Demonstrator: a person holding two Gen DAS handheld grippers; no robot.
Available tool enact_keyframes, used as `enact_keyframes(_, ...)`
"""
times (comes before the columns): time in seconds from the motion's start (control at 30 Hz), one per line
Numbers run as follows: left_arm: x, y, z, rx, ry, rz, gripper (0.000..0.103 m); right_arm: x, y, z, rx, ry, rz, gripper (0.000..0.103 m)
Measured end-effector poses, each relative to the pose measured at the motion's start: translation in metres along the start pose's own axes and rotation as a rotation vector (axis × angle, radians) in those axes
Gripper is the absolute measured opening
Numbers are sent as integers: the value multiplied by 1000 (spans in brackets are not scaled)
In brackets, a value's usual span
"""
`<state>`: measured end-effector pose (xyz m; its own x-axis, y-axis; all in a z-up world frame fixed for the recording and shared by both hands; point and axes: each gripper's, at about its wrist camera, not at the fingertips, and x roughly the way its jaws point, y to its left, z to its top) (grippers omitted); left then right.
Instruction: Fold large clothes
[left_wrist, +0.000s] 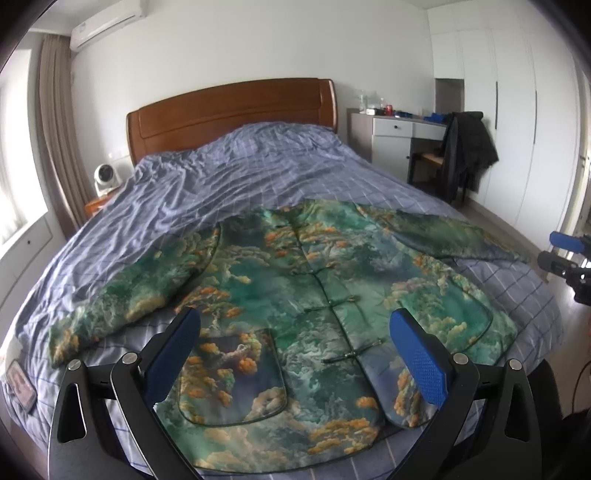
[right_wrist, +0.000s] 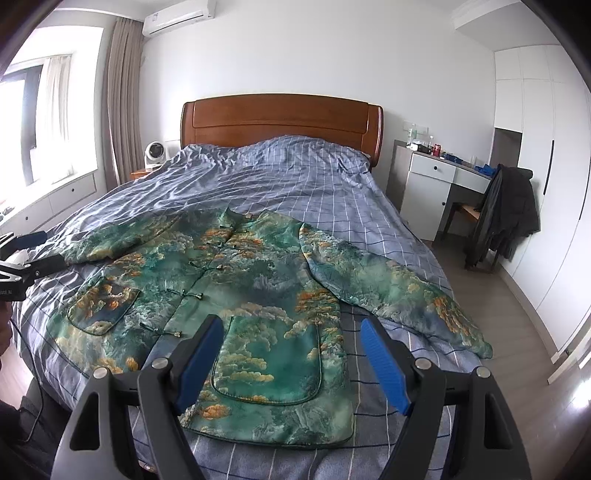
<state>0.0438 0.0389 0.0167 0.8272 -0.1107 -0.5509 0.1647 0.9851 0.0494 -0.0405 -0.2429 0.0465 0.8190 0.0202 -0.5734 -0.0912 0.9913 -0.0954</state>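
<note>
A green jacket with orange cloud print (left_wrist: 295, 295) lies flat, front up and buttoned, on the blue checked bed cover (left_wrist: 221, 177), both sleeves spread out to the sides. It also shows in the right wrist view (right_wrist: 240, 288). My left gripper (left_wrist: 295, 332) is open and empty, hovering above the jacket's lower hem near its left pocket (left_wrist: 232, 373). My right gripper (right_wrist: 291, 343) is open and empty above the right pocket (right_wrist: 269, 362). The right sleeve (right_wrist: 388, 288) stretches toward the bed's right edge. Each gripper shows at the other view's edge (left_wrist: 565, 258) (right_wrist: 22, 254).
A wooden headboard (right_wrist: 280, 118) stands at the far end. A white desk (right_wrist: 436, 177) and a chair with a dark coat (right_wrist: 509, 210) stand at the right. A small fan (right_wrist: 155, 153) sits at the left. A phone (left_wrist: 20, 384) lies near the bed's left corner.
</note>
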Motion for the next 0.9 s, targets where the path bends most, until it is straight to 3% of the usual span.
enact_keyframes(0.67,-8,16,-6,-124,3,19,102,-6,13,-4,-45,-1,9,79)
enact_keyframes(0.9,6,9,0,-62,14,51,102,9,13,-1,-32,19,16,79)
